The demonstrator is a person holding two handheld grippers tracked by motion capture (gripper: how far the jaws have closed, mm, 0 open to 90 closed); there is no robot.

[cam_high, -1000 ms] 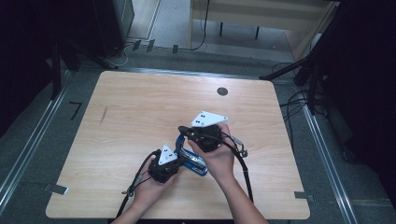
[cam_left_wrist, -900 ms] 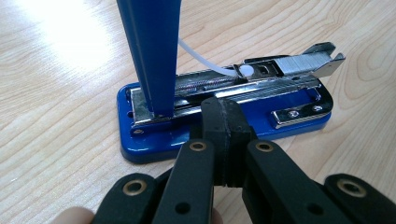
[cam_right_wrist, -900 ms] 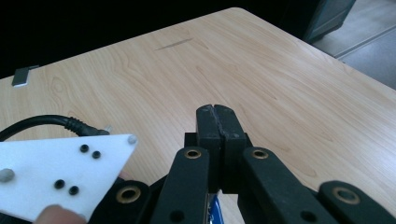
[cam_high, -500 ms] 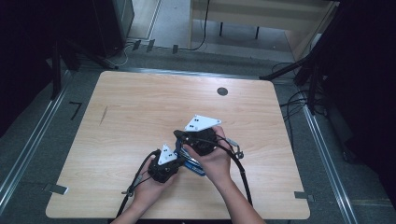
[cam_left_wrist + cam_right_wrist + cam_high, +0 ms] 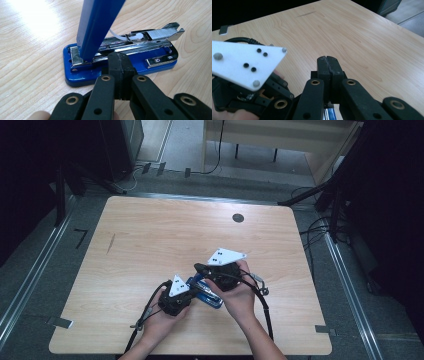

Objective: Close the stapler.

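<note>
So from up top I've got both hands down near the front edge of the worktop (image 5: 150, 245), with the blue stapler (image 5: 206, 292) lying flat between them, a bit right of the middle. The left claw (image 5: 186, 296) sits at the stapler's near-left end and the right claw (image 5: 200, 268) comes in from the far right side, its tips over the stapler's far end.

Left claw view is the good one: the stapler (image 5: 120, 57) is flipped open, blue base flat on the wood, and its blue top arm (image 5: 98, 25) stands up steeply from the hinge end on the left of that picture. The metal staple tray (image 5: 150, 41) lies exposed along the base, with a row of staples sitting in it toward the right end and a pale strip curving above the tray. My left claw (image 5: 120, 67) is closed tight, pads pressed together with nothing between them, and the tips are right up against the near long side of the base. Can't tell if they actually touch it or just sit in front.

Right claw view: the right claw (image 5: 328, 67) is closed too, pads together and empty, pointing out across bare wood. The left one's white three-cornered plate (image 5: 244, 65) fills the left side there, and a sliver of blue and metal peeks out below the jaws at the bottom edge.

There's a small dark round hole (image 5: 238, 218) far back on the worktop, well away from all this
</note>
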